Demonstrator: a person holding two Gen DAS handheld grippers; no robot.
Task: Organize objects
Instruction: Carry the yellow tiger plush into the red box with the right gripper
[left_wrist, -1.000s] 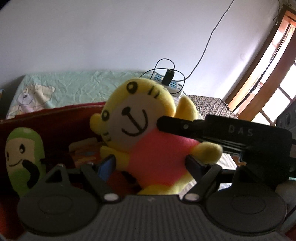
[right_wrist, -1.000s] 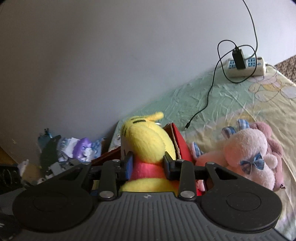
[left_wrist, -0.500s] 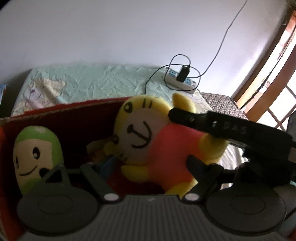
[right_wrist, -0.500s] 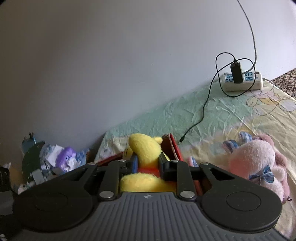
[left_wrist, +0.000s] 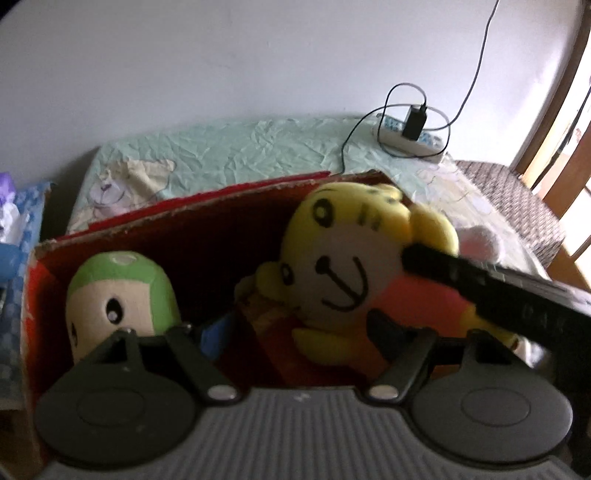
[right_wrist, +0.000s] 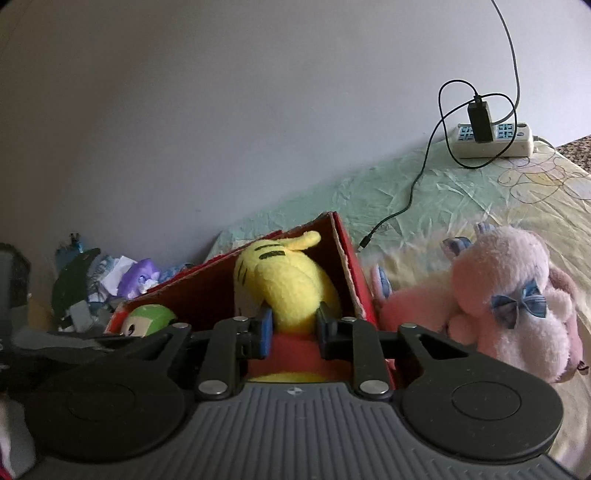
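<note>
The red cardboard box (left_wrist: 221, 206) fills the middle of the left wrist view and holds two plush toys: a green one (left_wrist: 118, 295) at lower left and the yellow tiger (left_wrist: 343, 266) at centre right. The right gripper (right_wrist: 293, 326) pinches the tiger's yellow body inside the box. The left gripper (left_wrist: 291, 332) is closing, its fingers not gripping anything. A pink plush (right_wrist: 509, 306) lies outside the box, at right on the bedsheet (right_wrist: 424, 192).

Three plush toys are in sight: one yellow plush (right_wrist: 291, 284) and one green plush (left_wrist: 118, 295), both inside the single red cardboard box (left_wrist: 207, 206), and one pink plush (right_wrist: 513, 302) lying on the bed (right_wrist: 424, 192). One white power strip (right_wrist: 495, 142) carries one black charger (right_wrist: 479, 120).
</note>
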